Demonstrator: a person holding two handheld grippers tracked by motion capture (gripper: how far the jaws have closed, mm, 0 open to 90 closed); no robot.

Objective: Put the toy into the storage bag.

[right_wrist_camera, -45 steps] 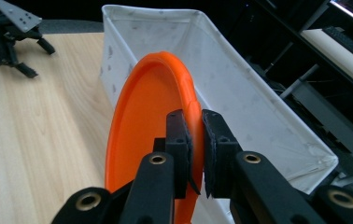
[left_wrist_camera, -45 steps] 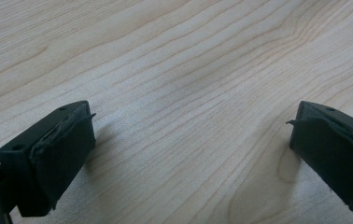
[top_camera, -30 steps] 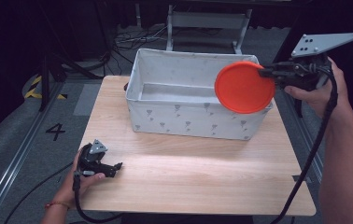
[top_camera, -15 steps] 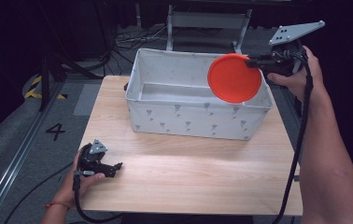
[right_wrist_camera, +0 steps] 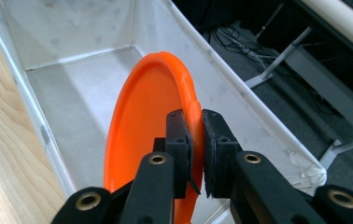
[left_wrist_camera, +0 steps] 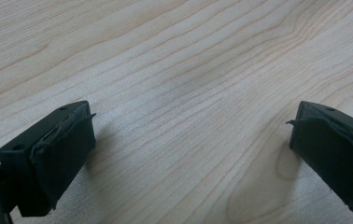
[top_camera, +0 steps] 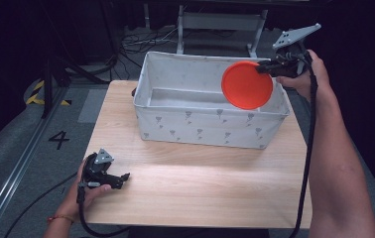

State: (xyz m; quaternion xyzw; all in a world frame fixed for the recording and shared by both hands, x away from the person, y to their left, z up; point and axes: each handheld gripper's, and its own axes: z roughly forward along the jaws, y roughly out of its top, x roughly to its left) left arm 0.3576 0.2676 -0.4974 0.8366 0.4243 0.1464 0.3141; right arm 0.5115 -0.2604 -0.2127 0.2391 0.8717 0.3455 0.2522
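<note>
**Orange plate held on edge above the fabric bin**

Orange plate [right_wrist_camera: 146, 154] sits clamped by its rim in your right gripper [right_wrist_camera: 195, 140]; the two black jaws are pressed onto the raised lip, one on each face, with only the thickness of the rim between them. You hold the plate upright, on edge, its flat round face turned toward your side of the table in the high view [top_camera: 247, 85]. It hangs over the right end of the white fabric bin [top_camera: 195, 124], above the rim and not touching the walls or the floor as far as the pictures show. Your right hand [top_camera: 307, 74] is beyond the bin's right end, with the cable trailing down along your forearm.

The bin stands toward the far side of the wooden table [top_camera: 200, 183], its pale floor bare where it shows.

Your left gripper [top_camera: 121, 177] rests low at the near left corner of the table, well apart from the bin, held in your left hand [top_camera: 89, 186]. Its jaws stand wide apart with nothing between them, bare wood grain showing between the pads [left_wrist_camera: 65, 149].
</note>
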